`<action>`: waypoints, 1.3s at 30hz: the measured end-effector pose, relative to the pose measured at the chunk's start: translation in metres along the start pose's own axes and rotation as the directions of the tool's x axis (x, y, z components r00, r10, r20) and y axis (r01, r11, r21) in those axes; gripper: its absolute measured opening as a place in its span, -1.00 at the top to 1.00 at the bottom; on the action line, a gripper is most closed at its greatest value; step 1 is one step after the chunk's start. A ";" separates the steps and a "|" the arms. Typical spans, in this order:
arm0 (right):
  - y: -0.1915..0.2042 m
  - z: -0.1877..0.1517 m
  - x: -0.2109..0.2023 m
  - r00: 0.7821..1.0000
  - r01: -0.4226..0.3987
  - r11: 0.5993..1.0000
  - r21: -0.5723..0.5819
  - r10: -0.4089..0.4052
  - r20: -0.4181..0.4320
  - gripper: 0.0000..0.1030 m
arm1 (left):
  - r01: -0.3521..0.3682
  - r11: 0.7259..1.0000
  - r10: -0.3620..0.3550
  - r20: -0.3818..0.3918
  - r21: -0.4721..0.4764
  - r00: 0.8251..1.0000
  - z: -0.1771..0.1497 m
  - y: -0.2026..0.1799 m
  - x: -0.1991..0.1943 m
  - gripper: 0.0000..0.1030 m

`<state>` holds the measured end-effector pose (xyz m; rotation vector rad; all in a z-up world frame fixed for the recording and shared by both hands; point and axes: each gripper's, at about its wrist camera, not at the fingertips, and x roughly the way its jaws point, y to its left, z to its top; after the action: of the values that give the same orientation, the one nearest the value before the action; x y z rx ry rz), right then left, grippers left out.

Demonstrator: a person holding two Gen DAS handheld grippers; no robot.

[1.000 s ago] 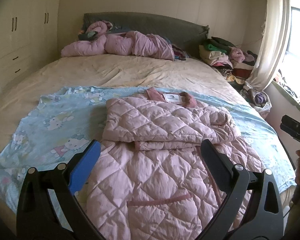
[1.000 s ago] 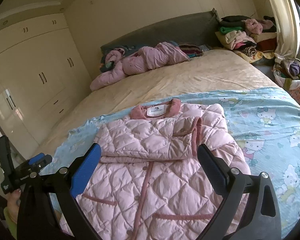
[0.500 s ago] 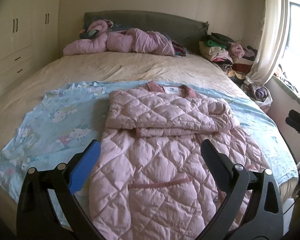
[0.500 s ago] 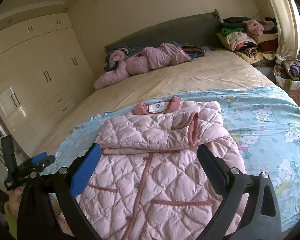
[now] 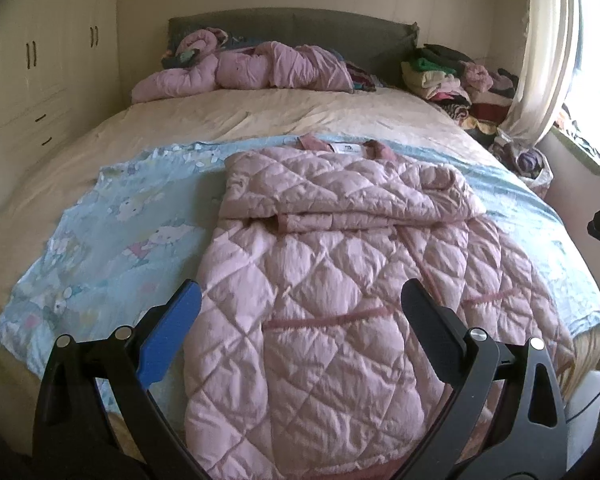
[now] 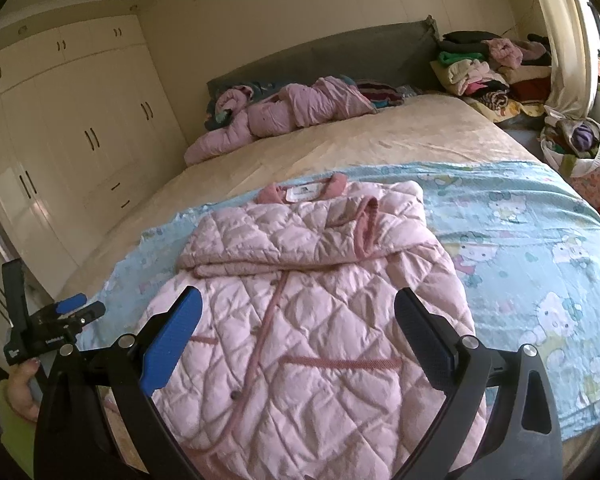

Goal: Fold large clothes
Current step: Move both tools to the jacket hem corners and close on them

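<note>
A pink quilted coat [image 5: 332, 280] lies flat on a blue cartoon-print sheet [image 5: 112, 240] at the foot of the bed, collar away from me, both sleeves folded across the chest. It also shows in the right wrist view [image 6: 308, 304]. My left gripper [image 5: 300, 316] is open and empty, held above the coat's lower left part. My right gripper [image 6: 296, 320] is open and empty above the coat's lower right part. The left gripper also appears at the left edge of the right wrist view [image 6: 56, 320].
A second crumpled pink coat [image 5: 252, 68] lies by the grey headboard [image 5: 300, 24]. Piles of clothes [image 5: 452, 76] sit at the bed's far right, by a curtain [image 5: 540, 60]. A white wardrobe [image 6: 60, 160] lines the left wall. A bag of clothes [image 6: 576, 148] stands on the floor.
Both grippers have pulled back and risen from the coat, so more of its lower half and hem shows. The coat has not moved. Both grippers stay open.
</note>
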<state>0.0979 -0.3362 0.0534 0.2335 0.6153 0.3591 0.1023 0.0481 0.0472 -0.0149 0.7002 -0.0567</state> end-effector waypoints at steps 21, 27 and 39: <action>-0.025 -0.040 -0.018 0.999 0.002 1.000 0.014 -0.001 -0.051 -0.87 | -0.072 0.997 0.073 -0.065 0.018 0.995 -0.046 -0.003 -0.012 -0.81; -0.032 -0.051 -0.017 0.997 0.003 1.000 0.026 -0.001 -0.073 -0.87 | -0.100 0.995 0.099 -0.085 -0.001 0.991 -0.057 0.006 -0.013 -0.81; -0.040 -0.080 -0.001 0.987 0.035 0.999 0.014 -0.033 -0.160 -0.87 | -0.147 0.989 0.142 -0.168 -0.015 0.975 -0.082 0.025 0.010 -0.81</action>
<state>0.0599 -0.3640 -0.0219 0.2116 0.7797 0.3418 0.0580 0.0726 -0.0228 0.0151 0.8675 0.0922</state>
